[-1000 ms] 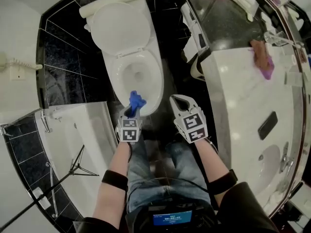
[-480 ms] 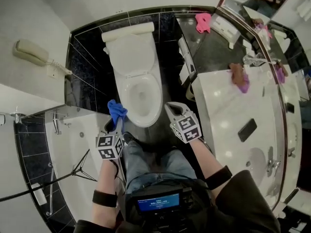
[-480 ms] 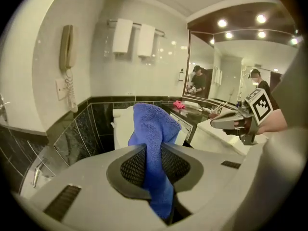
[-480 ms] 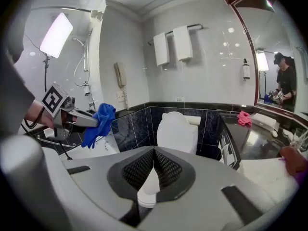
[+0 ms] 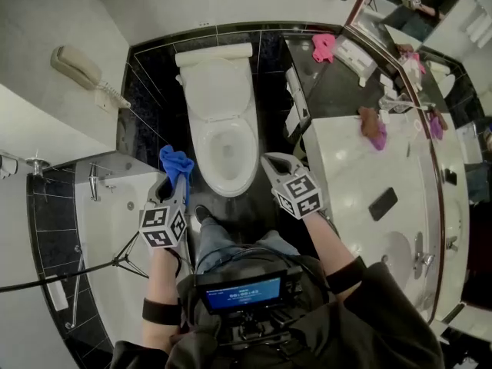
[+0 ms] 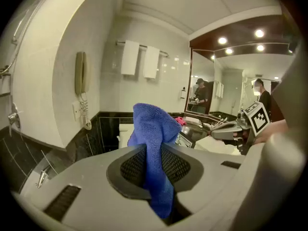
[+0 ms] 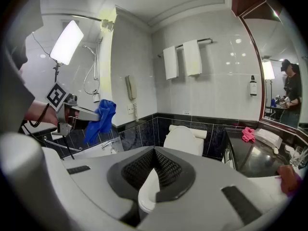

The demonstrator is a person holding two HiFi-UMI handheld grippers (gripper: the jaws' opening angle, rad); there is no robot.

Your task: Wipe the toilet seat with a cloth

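A white toilet [image 5: 221, 121] with its lid raised stands against the black tiled wall; its seat [image 5: 223, 154] lies down around the bowl. My left gripper [image 5: 174, 177] is shut on a blue cloth [image 5: 176, 164] [image 6: 155, 143] [image 7: 98, 120], held up in the air left of the bowl and clear of it. The cloth sticks up out of the pads and hangs down between them. My right gripper [image 5: 270, 164] is shut and empty, lifted at the bowl's right front. In the right gripper view the toilet [image 7: 183, 139] shows beyond the closed pads.
A white bathtub [image 5: 115, 206] lies at the left with a light stand [image 5: 92, 271] over it. A marble vanity [image 5: 384, 183] with a black phone [image 5: 383, 204], a sink [image 5: 396, 256] and pink cloths [image 5: 324, 47] stands right. A wall phone [image 5: 81, 71] hangs left.
Both grippers have risen away from the toilet bowl. The left one carried the blue cloth up and leftward off the seat's front. The view has pulled back, showing more of the room.
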